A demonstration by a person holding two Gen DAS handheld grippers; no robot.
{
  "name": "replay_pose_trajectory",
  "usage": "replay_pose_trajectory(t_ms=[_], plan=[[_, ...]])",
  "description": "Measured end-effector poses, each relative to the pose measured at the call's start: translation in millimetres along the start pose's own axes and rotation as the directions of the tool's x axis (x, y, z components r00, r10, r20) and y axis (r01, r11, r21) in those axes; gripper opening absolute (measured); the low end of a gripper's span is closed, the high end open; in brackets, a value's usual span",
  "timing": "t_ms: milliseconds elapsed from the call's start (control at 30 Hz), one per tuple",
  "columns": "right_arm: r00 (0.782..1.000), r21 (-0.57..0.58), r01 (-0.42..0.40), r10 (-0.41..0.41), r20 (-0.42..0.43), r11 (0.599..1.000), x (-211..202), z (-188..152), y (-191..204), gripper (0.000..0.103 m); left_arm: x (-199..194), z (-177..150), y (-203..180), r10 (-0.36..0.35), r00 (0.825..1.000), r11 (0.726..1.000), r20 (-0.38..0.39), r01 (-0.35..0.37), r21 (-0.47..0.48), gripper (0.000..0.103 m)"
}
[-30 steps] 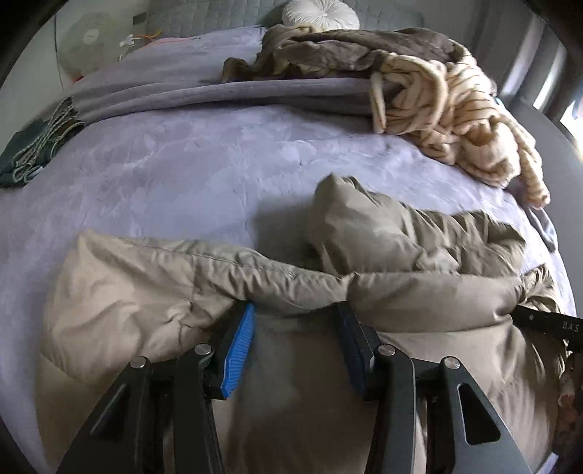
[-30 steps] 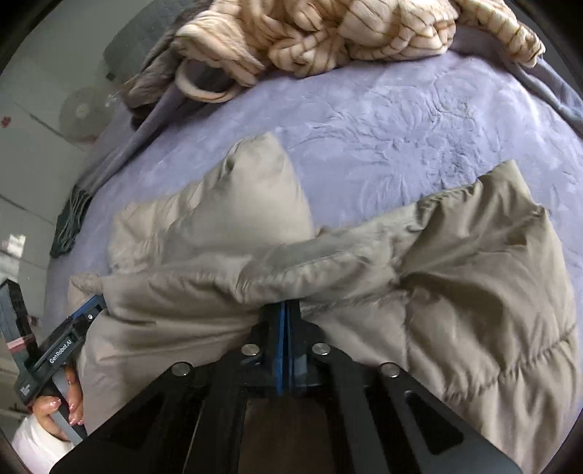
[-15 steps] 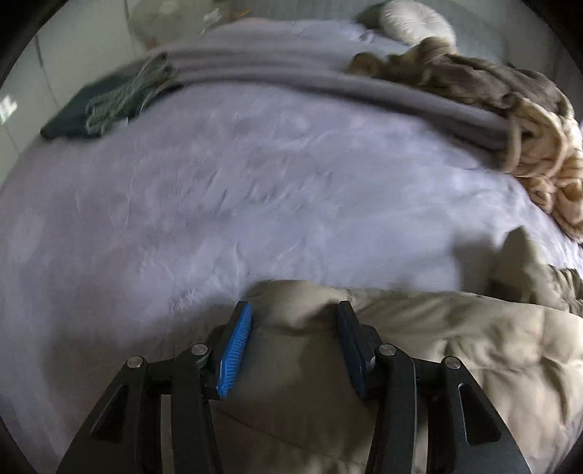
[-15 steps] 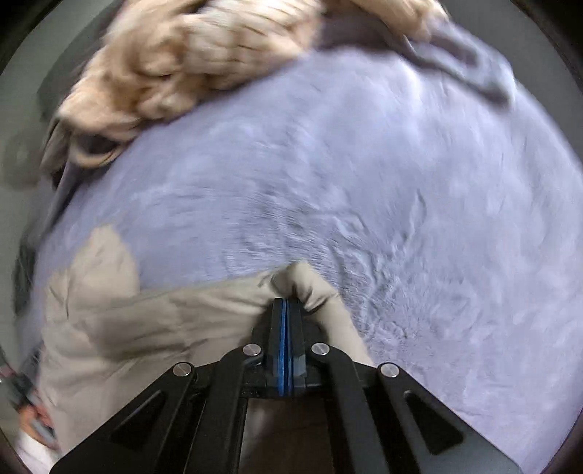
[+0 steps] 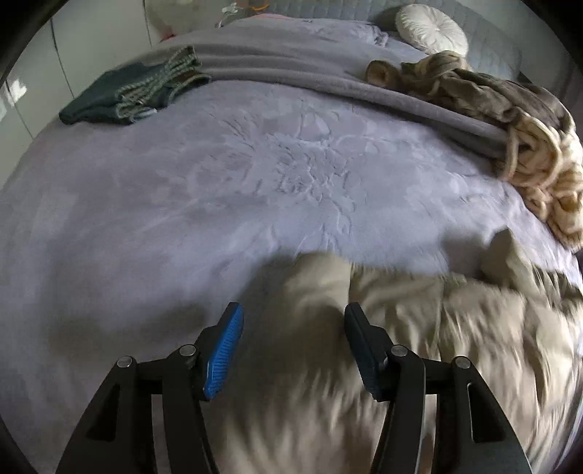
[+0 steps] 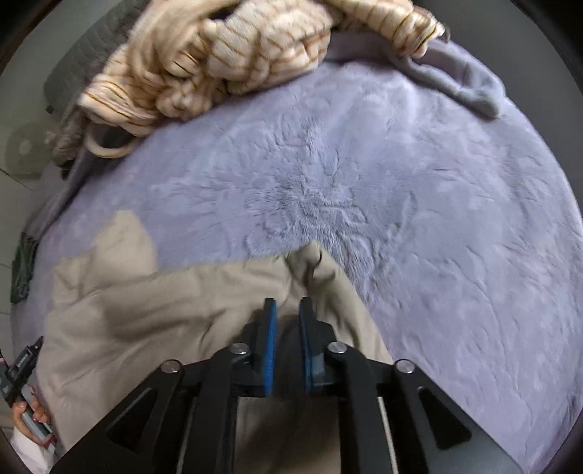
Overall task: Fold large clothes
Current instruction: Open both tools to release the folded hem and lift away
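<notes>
Bed: jacket under hand-held gripper

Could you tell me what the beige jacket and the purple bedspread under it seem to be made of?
Beige jacket: probably a smooth, matte woven shell over padding, judging by its puffy quilted folds. Purple bedspread: likely plush fleece, with short fuzzy pile and an embossed floral pattern.

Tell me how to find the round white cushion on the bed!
Start at the big lilac bedspread and look to its far end, by the grey headboard. The round white cushion sits there, behind the heap of brown and cream clothes. Nothing else is round, white and pleated.
</notes>
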State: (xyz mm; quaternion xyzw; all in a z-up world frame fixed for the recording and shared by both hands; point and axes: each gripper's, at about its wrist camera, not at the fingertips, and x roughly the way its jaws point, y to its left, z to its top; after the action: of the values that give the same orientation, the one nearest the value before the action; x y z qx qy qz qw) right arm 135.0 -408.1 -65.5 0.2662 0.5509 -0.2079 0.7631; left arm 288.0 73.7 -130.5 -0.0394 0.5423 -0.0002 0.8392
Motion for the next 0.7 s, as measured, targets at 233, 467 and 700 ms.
replay_pose_trajectory(t_ms=[233,467,700], plan=[[0.998,0.06,-0.06,0.057,0.038,0.996,-51,-46,1,0.025,-44,-54,4,-0.011,0.999,0.999,-0.049,0.013,0.047,0.059],[0.992,0.116,-0.126,0.126,0.009,0.985,-89,-113,-6,0.039,-73,-107,-2,-0.052,0.992,0.997,-0.114,0.059,0.055,0.06],[0.985,0.15,-0.168,0.174,-0.024,0.974,-104,-159,-6,0.054,-96,-139,0,-0.094,0.988,0.994,-0.123,0.099,0.036,0.103]])
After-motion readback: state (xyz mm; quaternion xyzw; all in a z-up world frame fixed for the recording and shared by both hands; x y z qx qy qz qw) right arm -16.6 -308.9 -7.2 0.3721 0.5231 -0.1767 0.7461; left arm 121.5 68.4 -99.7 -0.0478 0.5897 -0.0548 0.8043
